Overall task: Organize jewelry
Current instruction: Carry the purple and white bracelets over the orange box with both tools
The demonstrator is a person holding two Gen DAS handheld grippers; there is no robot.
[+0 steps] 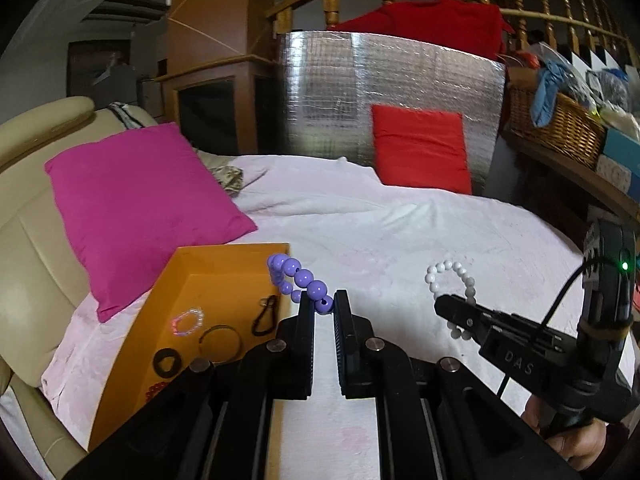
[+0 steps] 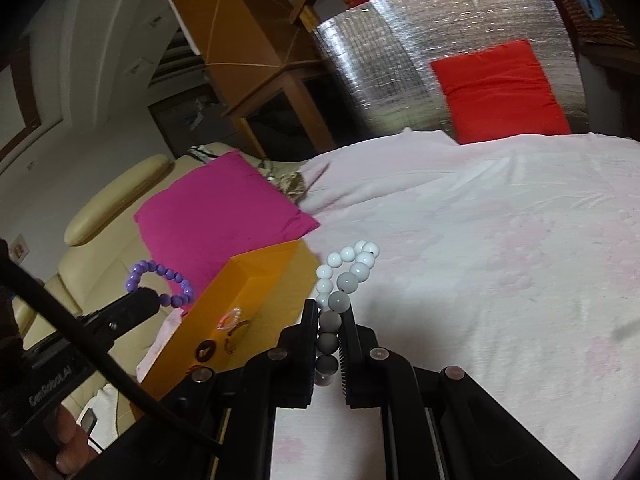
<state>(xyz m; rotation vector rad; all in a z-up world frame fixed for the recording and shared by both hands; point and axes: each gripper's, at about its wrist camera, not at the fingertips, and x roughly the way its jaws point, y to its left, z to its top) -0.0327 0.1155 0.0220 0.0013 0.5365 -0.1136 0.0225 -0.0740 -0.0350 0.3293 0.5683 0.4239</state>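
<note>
Left gripper (image 1: 324,306) jaws narrow, pinching one end bead of purple bead bracelet (image 1: 298,278); loop stands up ahead of jaws, just right of orange box (image 1: 224,256). Right gripper (image 2: 330,314) jaws clamped along grey beads of white-and-grey bead bracelet (image 2: 348,276), clear of the bed (image 2: 500,240). Probably light, hard, slippery, elastic-strung: better gripped across strand, not single bead.

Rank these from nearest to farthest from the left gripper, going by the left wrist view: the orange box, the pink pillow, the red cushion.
Measured from the left gripper, which is shut on the purple bead bracelet:
1. Orange box, just to its left on the white sheet.
2. Pink pillow, farther left, behind the box.
3. Red cushion, far ahead to the right, leaning on the silver panel.
</note>
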